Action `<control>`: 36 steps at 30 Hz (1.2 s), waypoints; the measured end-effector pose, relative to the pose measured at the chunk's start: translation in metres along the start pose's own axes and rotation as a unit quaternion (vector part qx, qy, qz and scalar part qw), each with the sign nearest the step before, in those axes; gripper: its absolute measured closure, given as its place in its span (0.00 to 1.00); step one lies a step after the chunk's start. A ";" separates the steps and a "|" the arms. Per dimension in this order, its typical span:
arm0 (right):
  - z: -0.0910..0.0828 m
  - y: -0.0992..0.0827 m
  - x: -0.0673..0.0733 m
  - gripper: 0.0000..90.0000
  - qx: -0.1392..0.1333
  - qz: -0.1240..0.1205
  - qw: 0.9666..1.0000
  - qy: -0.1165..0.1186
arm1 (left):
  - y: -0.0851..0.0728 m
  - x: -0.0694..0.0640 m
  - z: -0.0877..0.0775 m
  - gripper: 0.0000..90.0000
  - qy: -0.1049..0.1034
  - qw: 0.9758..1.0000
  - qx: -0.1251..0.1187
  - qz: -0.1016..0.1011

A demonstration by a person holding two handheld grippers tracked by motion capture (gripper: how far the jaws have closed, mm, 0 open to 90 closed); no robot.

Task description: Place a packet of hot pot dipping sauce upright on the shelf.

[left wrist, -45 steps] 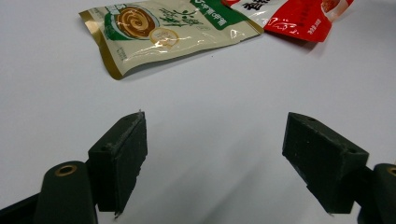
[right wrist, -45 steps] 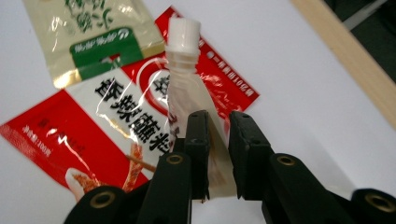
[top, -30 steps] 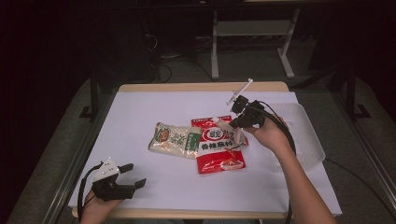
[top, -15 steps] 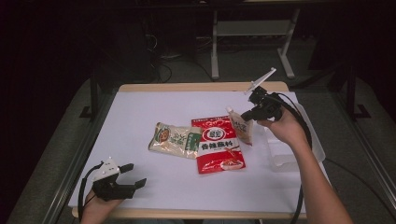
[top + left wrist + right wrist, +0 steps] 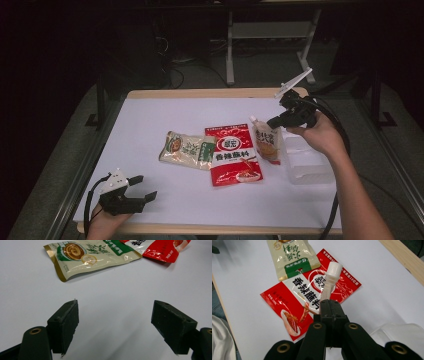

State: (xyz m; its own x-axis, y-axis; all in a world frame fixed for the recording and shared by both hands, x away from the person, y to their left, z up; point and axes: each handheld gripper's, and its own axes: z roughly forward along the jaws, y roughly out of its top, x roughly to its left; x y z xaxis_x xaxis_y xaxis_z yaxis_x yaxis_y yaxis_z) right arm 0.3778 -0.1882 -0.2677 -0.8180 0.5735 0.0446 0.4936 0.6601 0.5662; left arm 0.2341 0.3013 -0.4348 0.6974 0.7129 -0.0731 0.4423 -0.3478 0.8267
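High view: the spouted pouch (image 5: 266,141) is held lifted beside the clear container (image 5: 306,162) by the right gripper (image 5: 276,121); placement inside is judged next.

Left gripper view: the left gripper (image 5: 113,327) stands wide open, empty.

Right gripper view: jaws are clamped on the pouch.

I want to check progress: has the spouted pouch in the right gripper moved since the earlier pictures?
Yes. The spouted pouch, pinched by the right gripper, has left the red packet and shifted right, toward the clear container.
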 end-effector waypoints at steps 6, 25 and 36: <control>-0.003 -0.003 0.001 1.00 0.006 -0.003 1.000 0.005 | 0.000 0.000 0.000 0.24 0.000 1.000 0.000 -0.003; -0.052 -0.008 0.007 1.00 -0.032 -0.013 0.999 0.015 | -0.001 0.001 -0.001 0.24 0.003 1.000 0.000 -0.005; -0.092 -0.041 0.005 1.00 -0.036 0.004 0.999 0.003 | -0.001 0.000 0.000 0.24 0.006 1.000 0.004 -0.012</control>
State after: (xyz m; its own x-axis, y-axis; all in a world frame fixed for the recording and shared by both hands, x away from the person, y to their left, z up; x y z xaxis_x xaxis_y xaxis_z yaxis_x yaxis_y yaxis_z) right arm 0.3265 -0.2567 -0.2149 -0.8162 0.5753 0.0531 0.4769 0.6190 0.6240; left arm 0.2339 0.3019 -0.4355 0.6800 0.7282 -0.0853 0.4627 -0.3360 0.8204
